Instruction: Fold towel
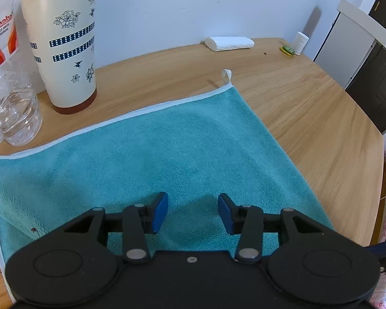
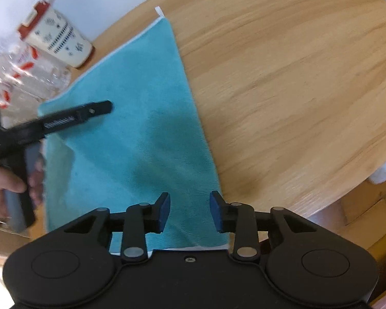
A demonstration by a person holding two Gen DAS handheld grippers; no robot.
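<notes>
The teal towel (image 1: 167, 154) lies folded flat on the wooden tabletop (image 1: 308, 108), under both hand-held grippers: left (image 1: 193, 212) and right (image 2: 190, 211) hover with jaws apart, gripping nothing.

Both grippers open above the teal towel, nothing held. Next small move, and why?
Probably lower the right gripper onto the towel's near edge and close on it. Its jaws are open and straddle the near right corner, where white trim shows just below. The left gripper hangs open over the cloth too, holding nothing. The towel already looks folded once, so another fold needs a gripped edge.
</notes>
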